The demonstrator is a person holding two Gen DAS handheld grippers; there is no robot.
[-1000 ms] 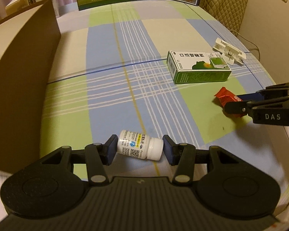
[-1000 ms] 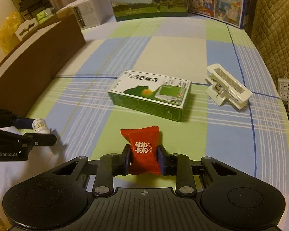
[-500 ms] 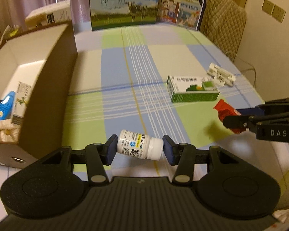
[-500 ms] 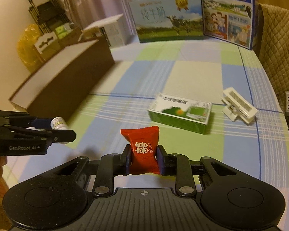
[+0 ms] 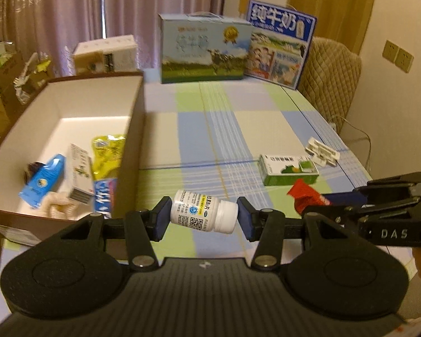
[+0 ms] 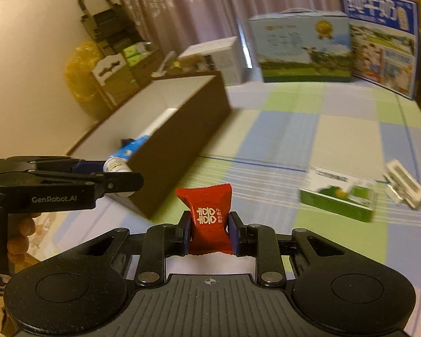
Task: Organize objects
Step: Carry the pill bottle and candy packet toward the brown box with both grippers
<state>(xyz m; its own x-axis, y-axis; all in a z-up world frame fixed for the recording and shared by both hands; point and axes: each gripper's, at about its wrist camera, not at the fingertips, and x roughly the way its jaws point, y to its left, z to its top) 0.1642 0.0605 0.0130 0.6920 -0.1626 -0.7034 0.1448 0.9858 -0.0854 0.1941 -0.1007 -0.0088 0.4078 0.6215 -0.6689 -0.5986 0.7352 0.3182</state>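
Left hand-held gripper (image 5: 204,219) pinches white pill bottle (image 5: 203,215) end to end: long axis crosswise, cap toward right pad, clear of the worktop (image 5: 266,123), beside brown box (image 5: 136,140). Right hand-held gripper (image 6: 209,233) squeezes red candy packet (image 6: 209,219), standing upright, long axis vertical.

A lived-in home room, likely a dining area; a table under a checked blue, green and cream tablecloth (image 5: 233,129) carries milk gift cartons (image 5: 205,50); sheer curtains (image 5: 70,14) hang behind; a quilted chair cover (image 5: 331,73), wall sockets (image 5: 397,56) and a wire rack (image 6: 106,25) stand around.
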